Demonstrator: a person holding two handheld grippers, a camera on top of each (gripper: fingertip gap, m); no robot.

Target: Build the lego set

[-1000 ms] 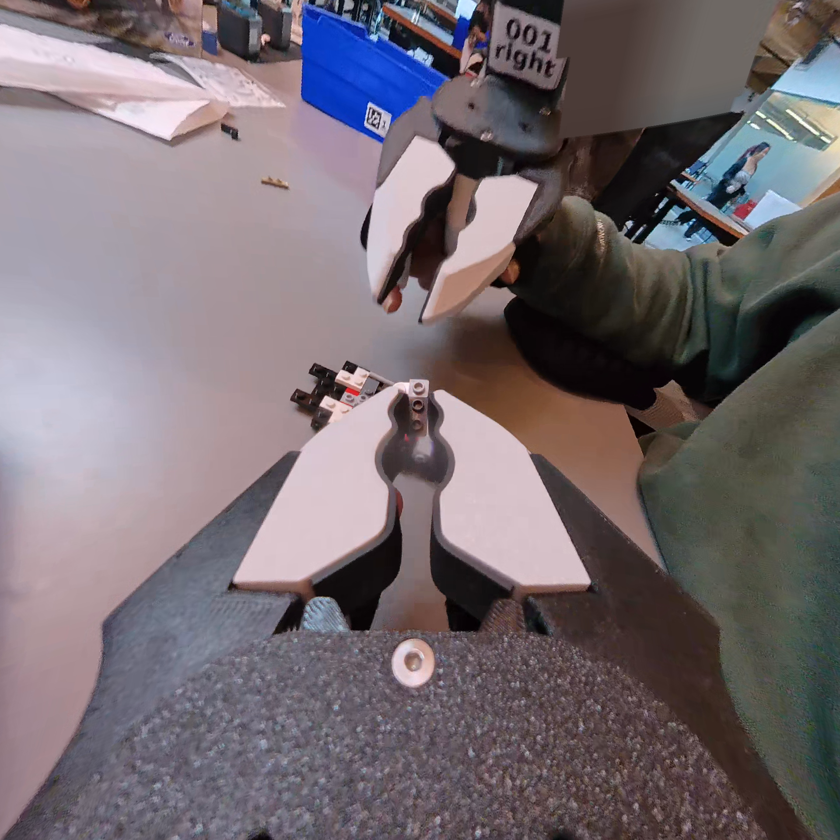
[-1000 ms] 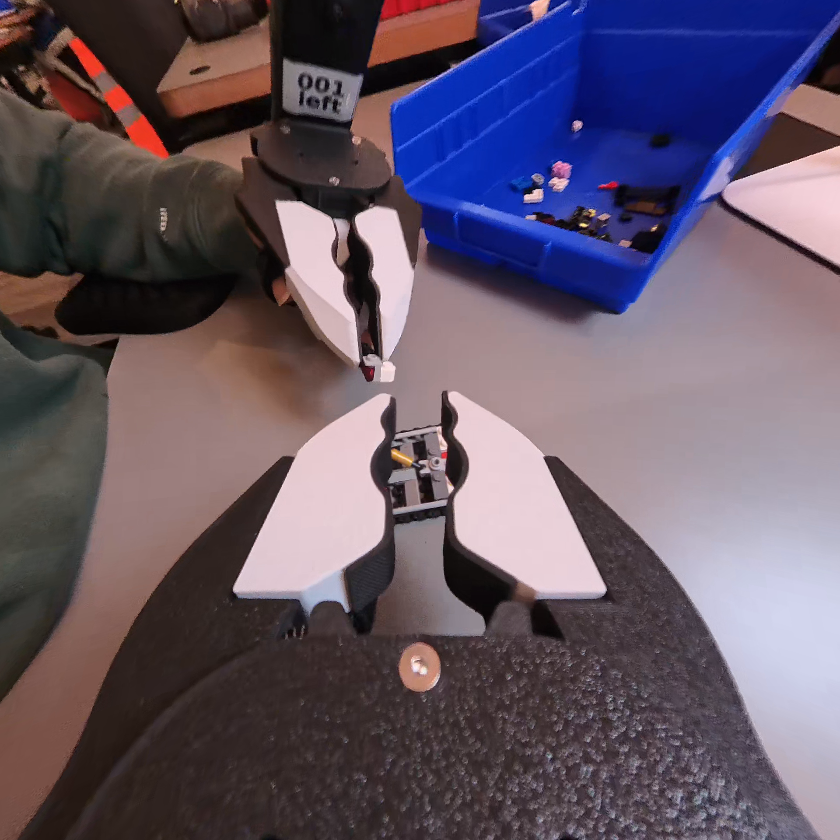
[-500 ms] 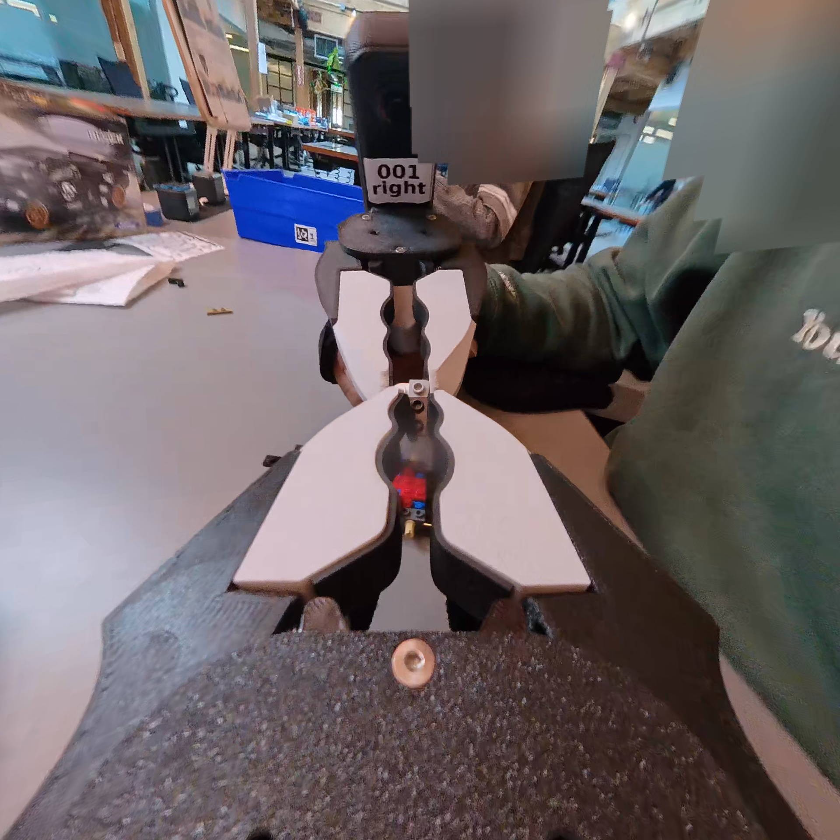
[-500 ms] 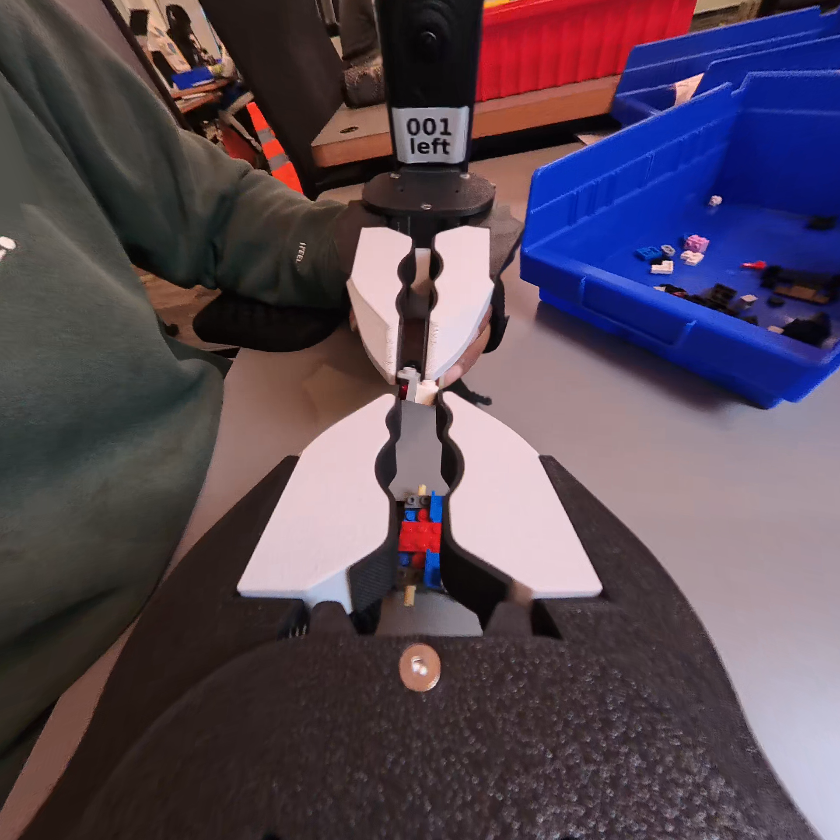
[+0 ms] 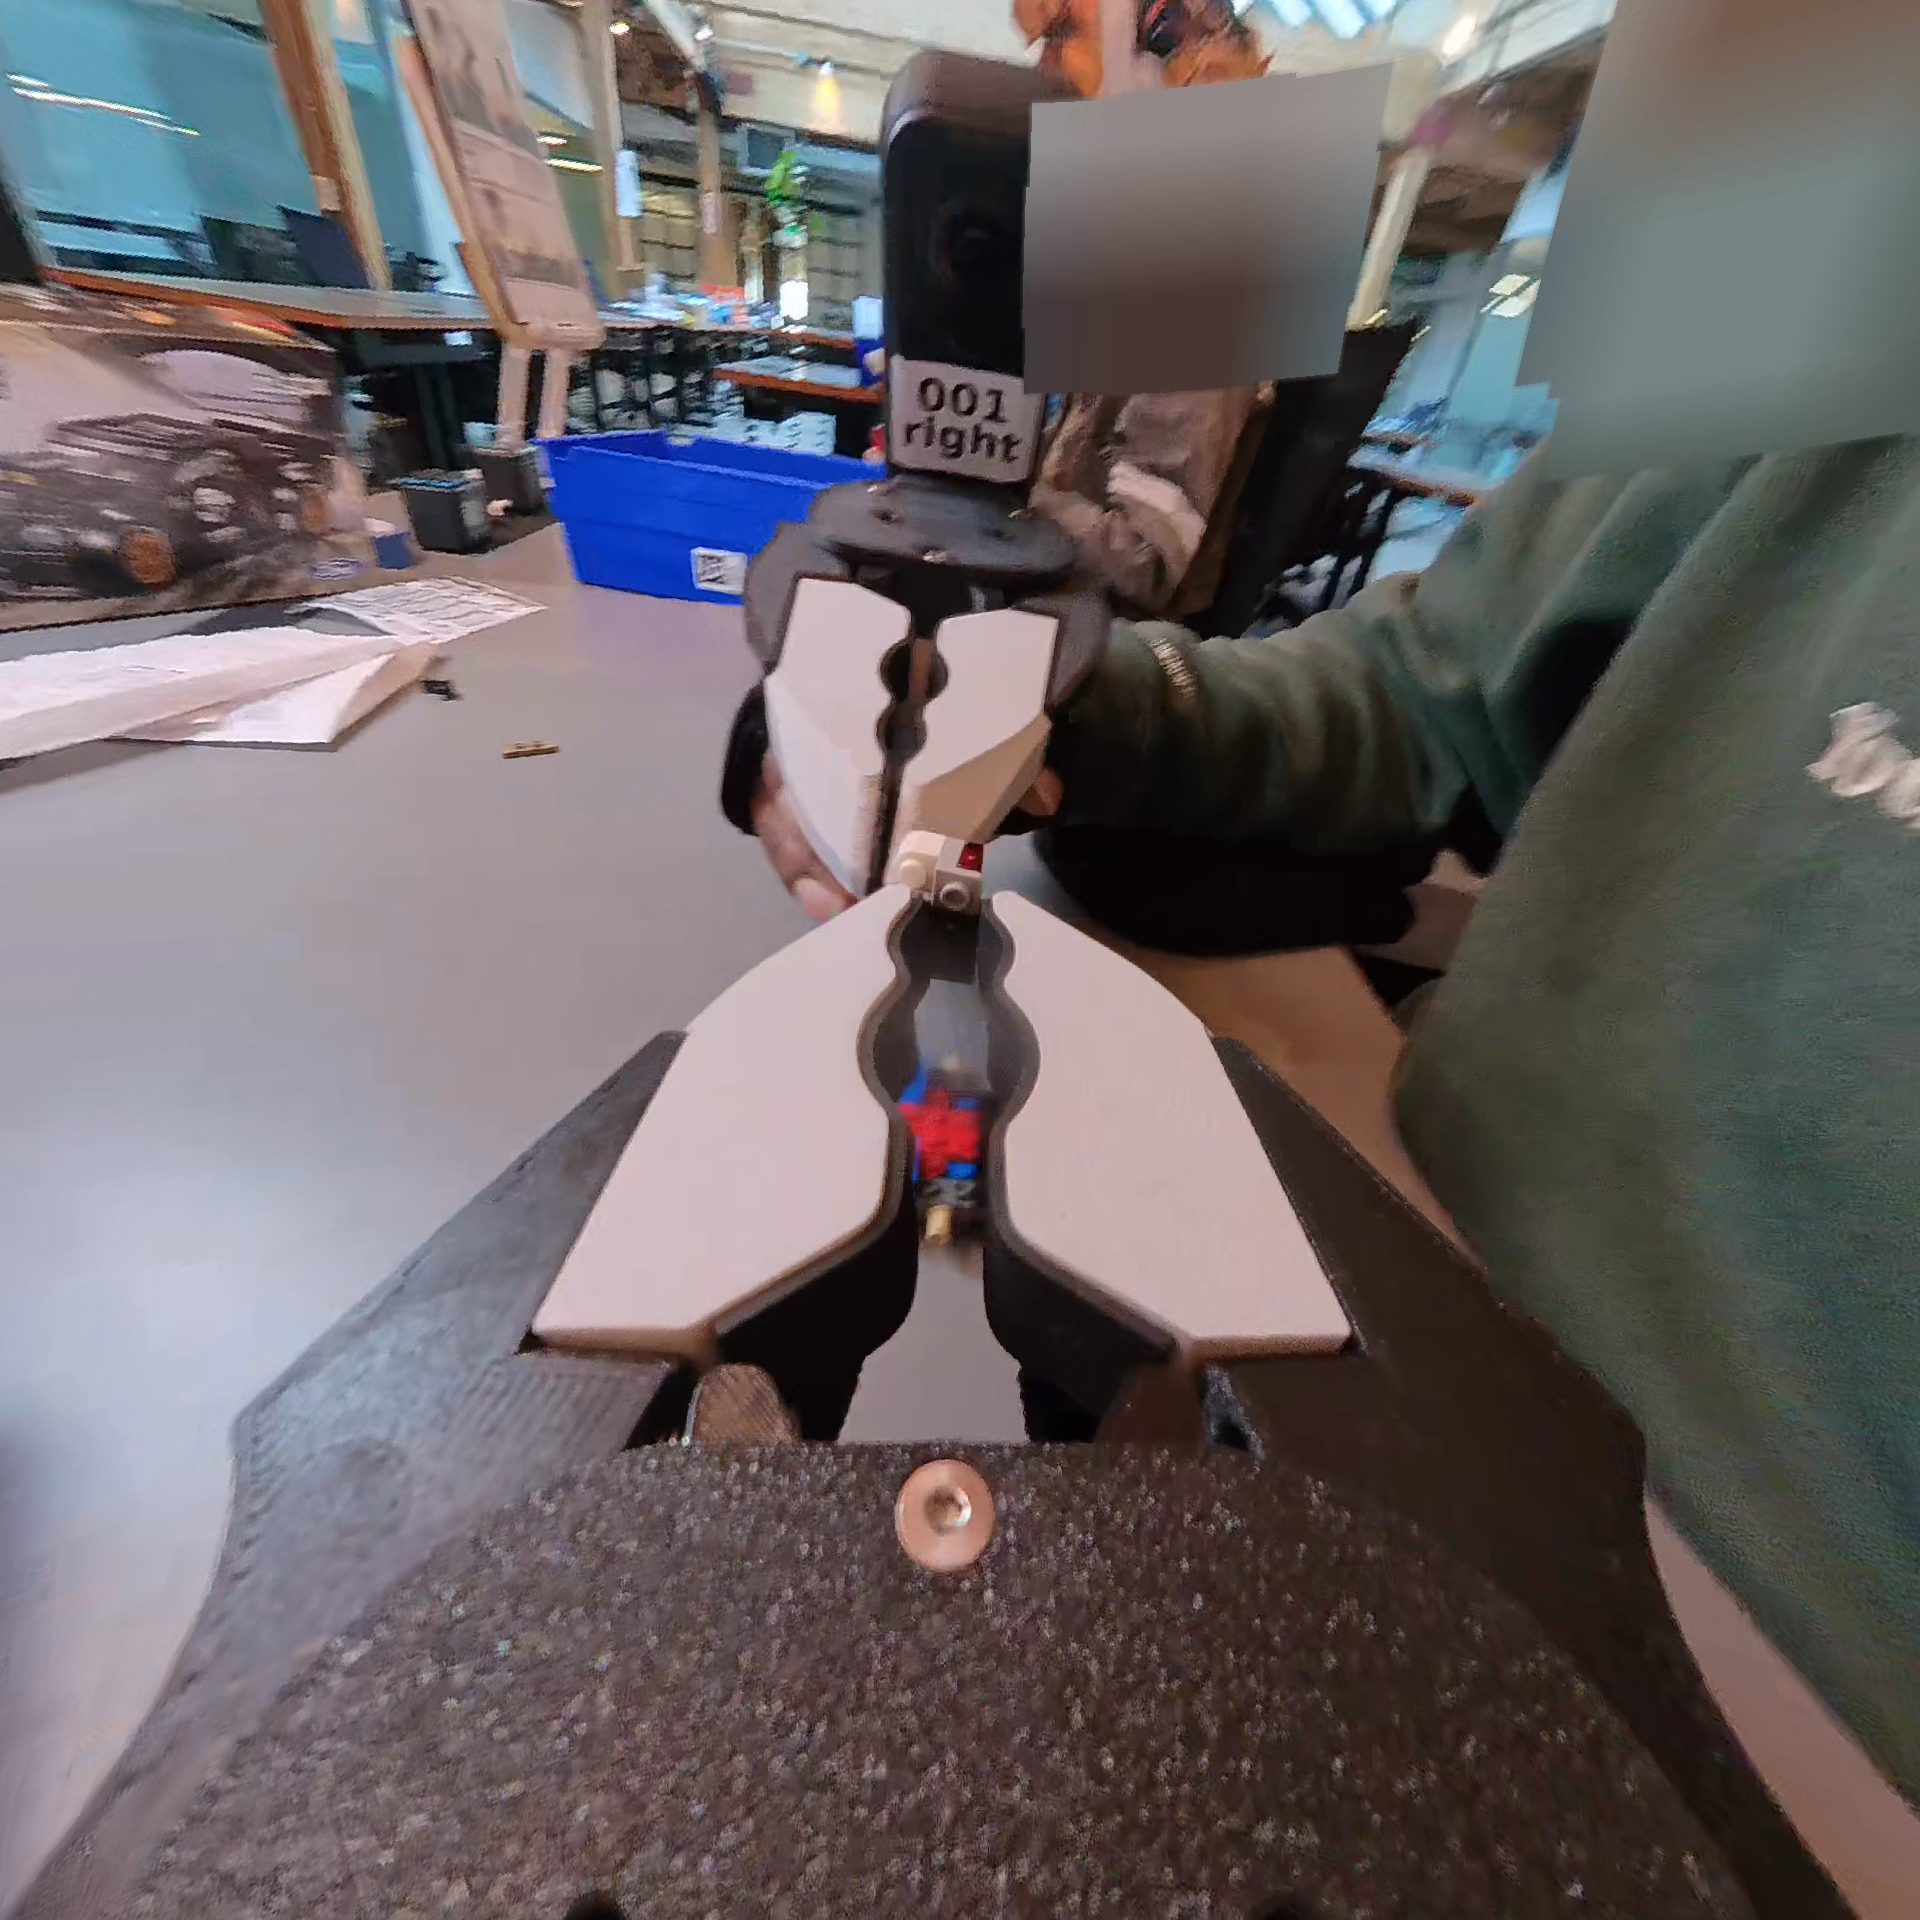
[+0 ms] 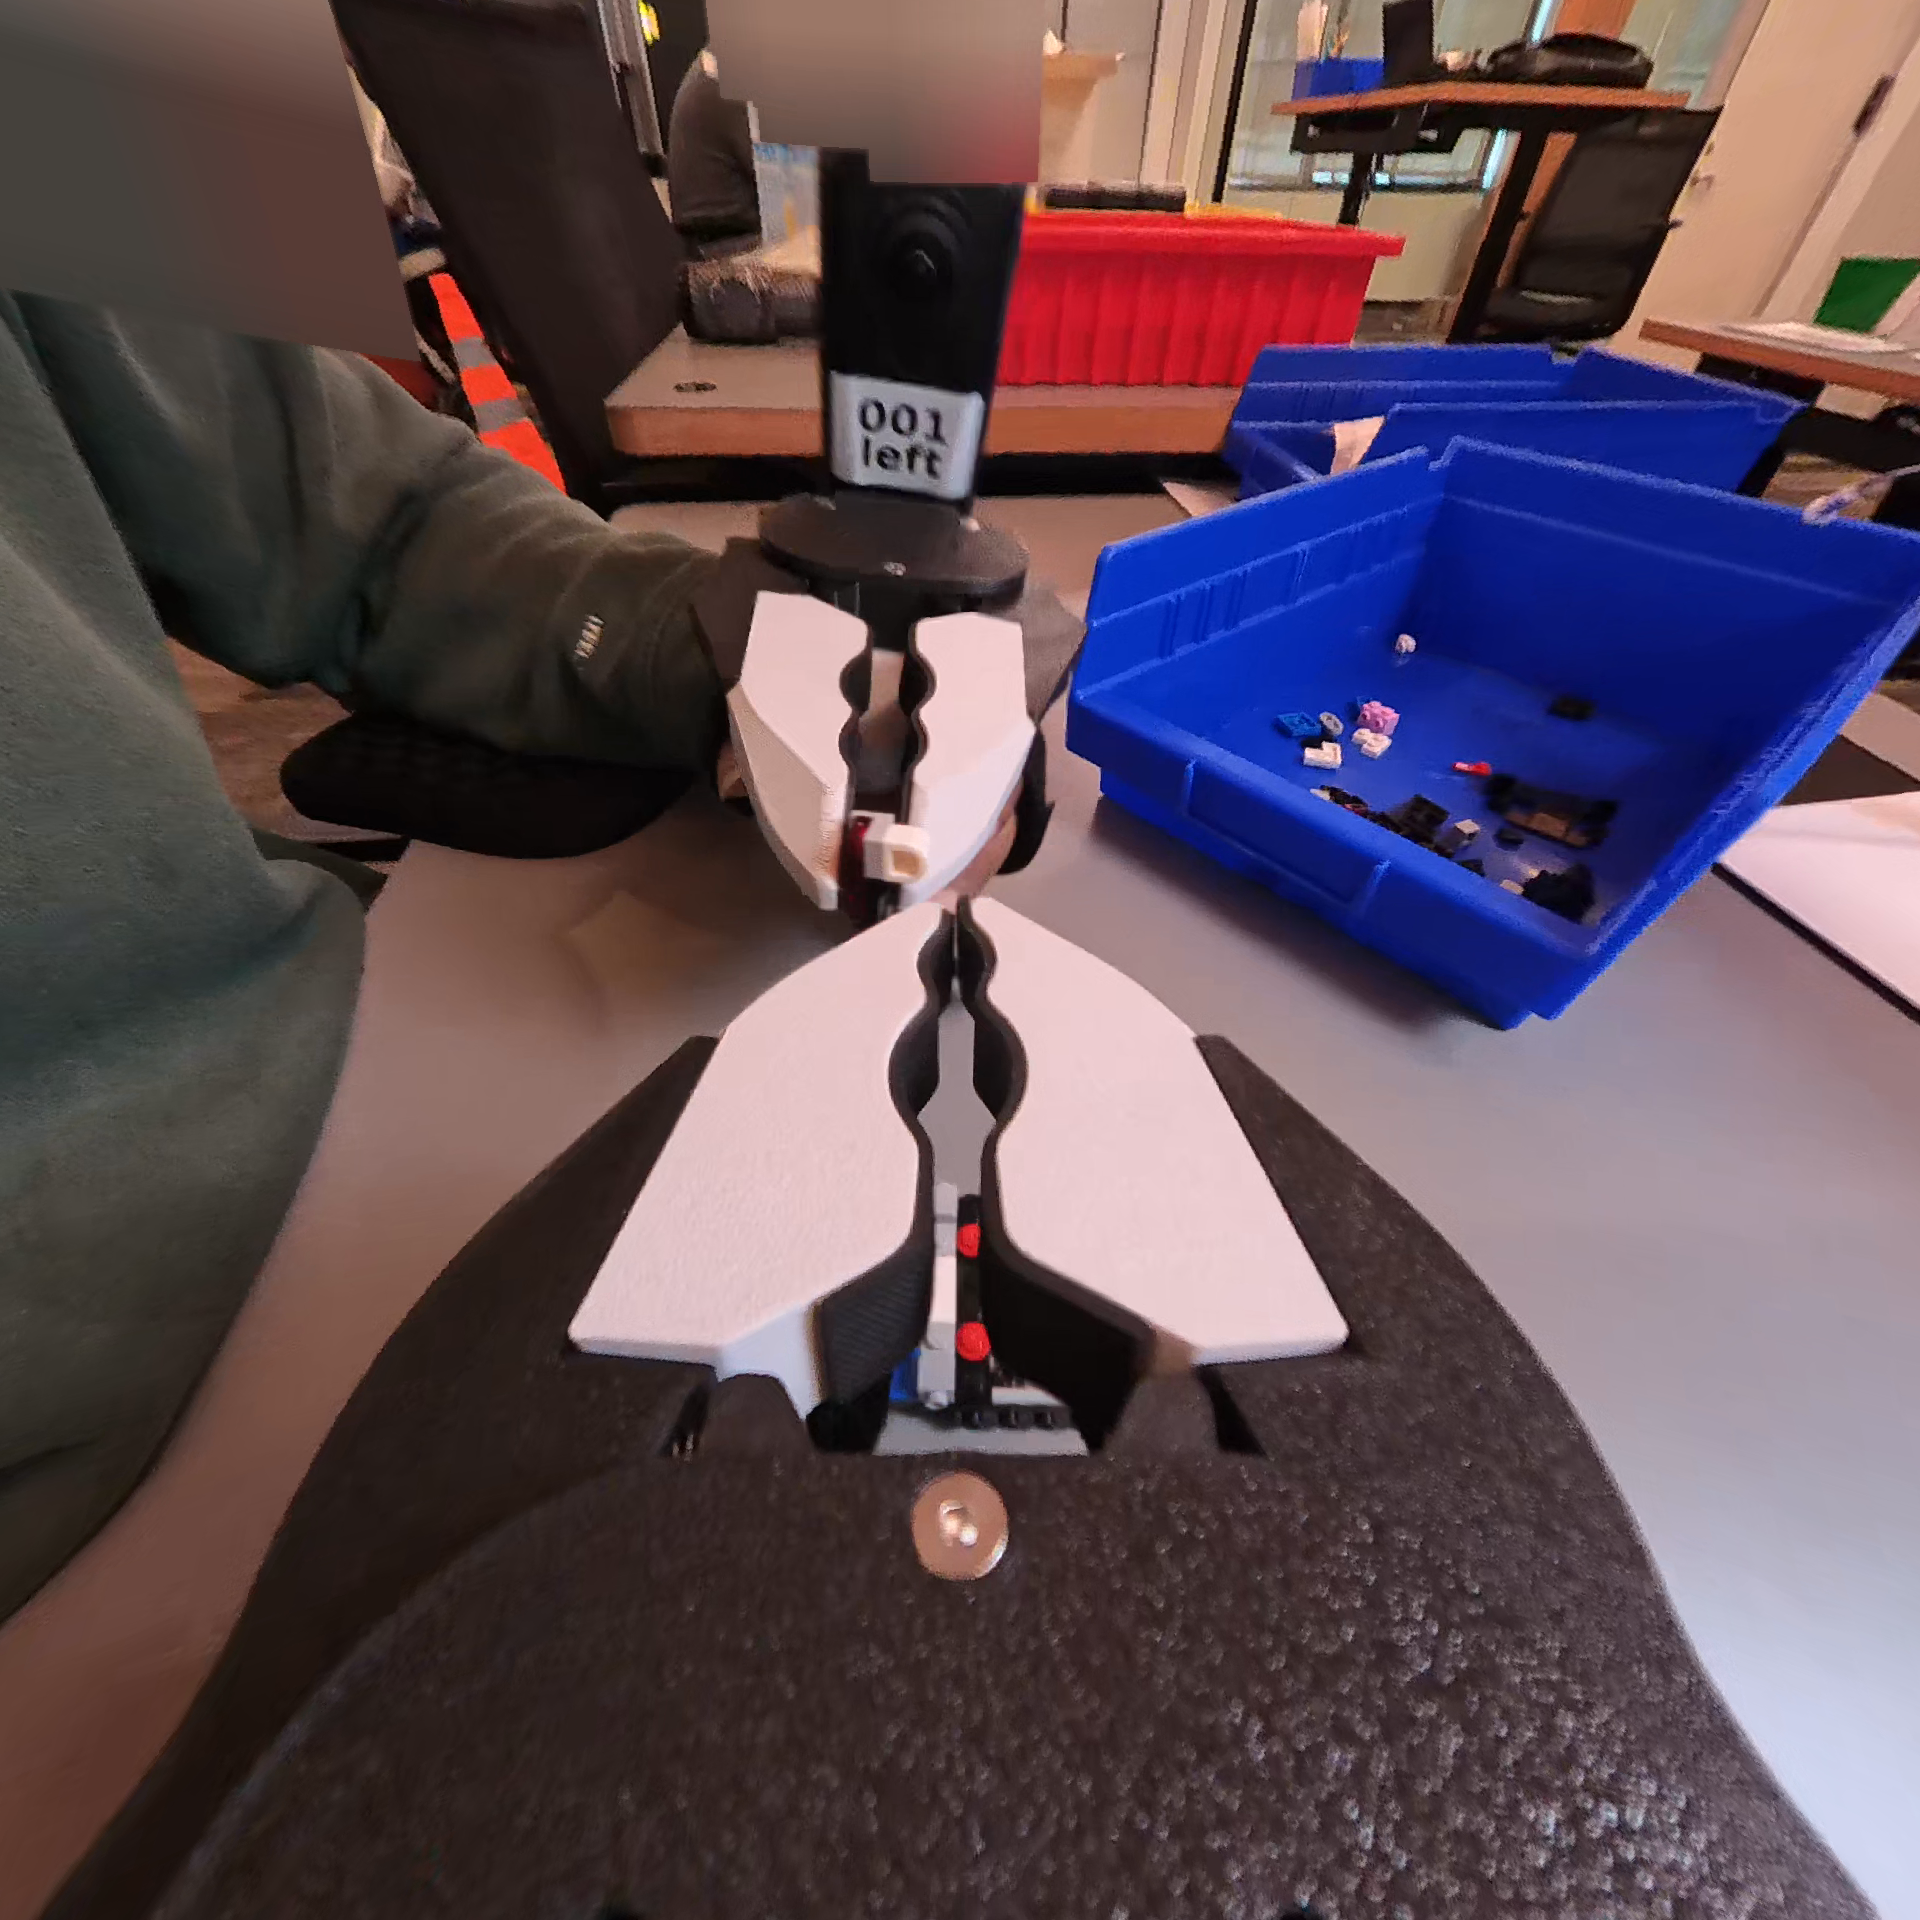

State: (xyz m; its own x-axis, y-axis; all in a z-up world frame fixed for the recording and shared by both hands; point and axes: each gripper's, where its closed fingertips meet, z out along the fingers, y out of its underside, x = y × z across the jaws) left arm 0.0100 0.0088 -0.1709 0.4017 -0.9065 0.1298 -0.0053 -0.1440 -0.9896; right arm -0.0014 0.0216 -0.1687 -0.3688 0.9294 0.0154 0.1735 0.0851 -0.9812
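Where tips meet, brick piece (image 5: 943, 871) at left tool (image 5: 943, 906) (pinched)

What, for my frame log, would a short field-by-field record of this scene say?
left gripper: shut on a small white-and-red brick piece, held at its tips
right gripper: jaws nearly closed, its tips almost meeting the left's
brick assembly: white, red and blue; seen through the right gripper's finger gap; cannot tell whether it is gripped or lying below
blue bin: on the grey table, to the right in the right wrist view
loose small pieces: inside the bin
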